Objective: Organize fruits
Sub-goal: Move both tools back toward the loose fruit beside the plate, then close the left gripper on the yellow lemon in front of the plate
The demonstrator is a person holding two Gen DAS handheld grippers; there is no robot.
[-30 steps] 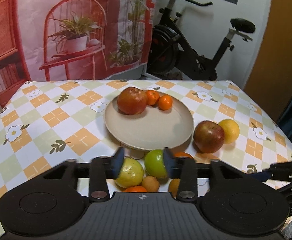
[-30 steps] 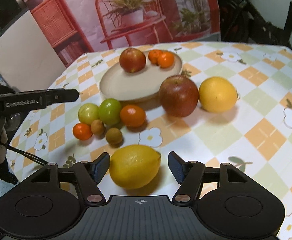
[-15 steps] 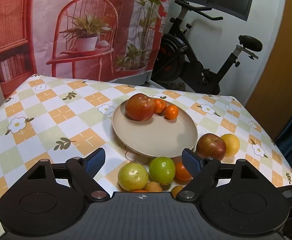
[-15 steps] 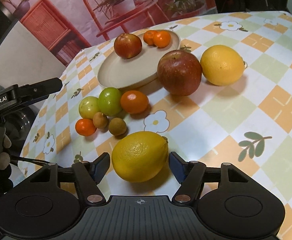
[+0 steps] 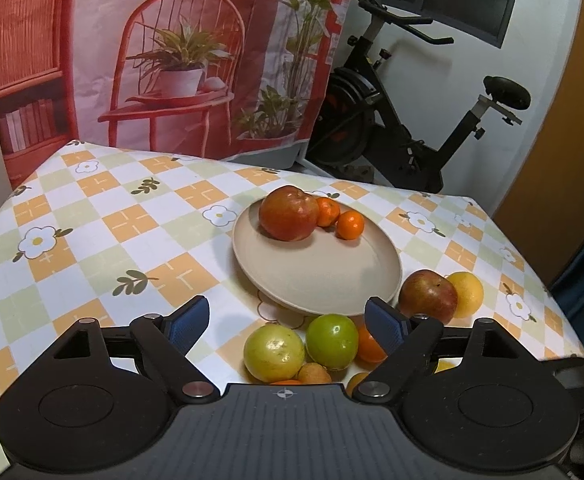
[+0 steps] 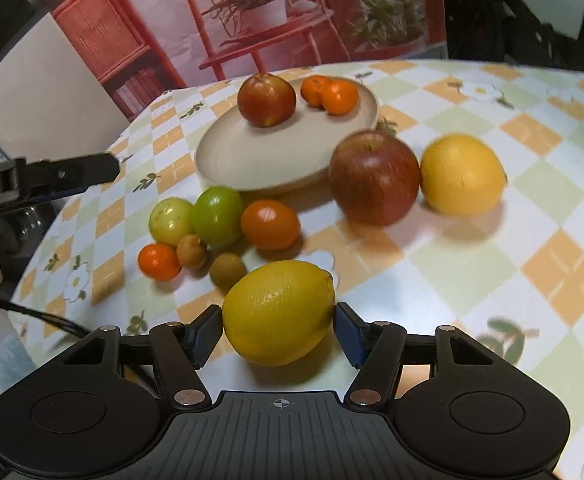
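On the plate (image 6: 228, 160), one apple (image 6: 266, 99), two tangerines (image 6: 329, 95)

Beige plate (image 6: 228, 160) on the bench, carrying a red apple (image 6: 266, 99) at its 11 o'clock edge and two small mandarins (image 6: 329, 95) touching at 1 o'clock. Just beside the plate at 4 o'clock, a larger red apple (image 6: 373, 178), upright, touching a yellow citrus (image 6: 463, 175). At 7 o'clock, clustered: yellow-green fruit (image 6: 170, 220), green fruit (image 6: 218, 216), mandarin (image 6: 270, 224), smaller mandarin (image 6: 158, 261), two brown longans (image 6: 191, 251). Nearest, at 6 o'clock, a lemon (image 6: 279, 311) lying sideways.
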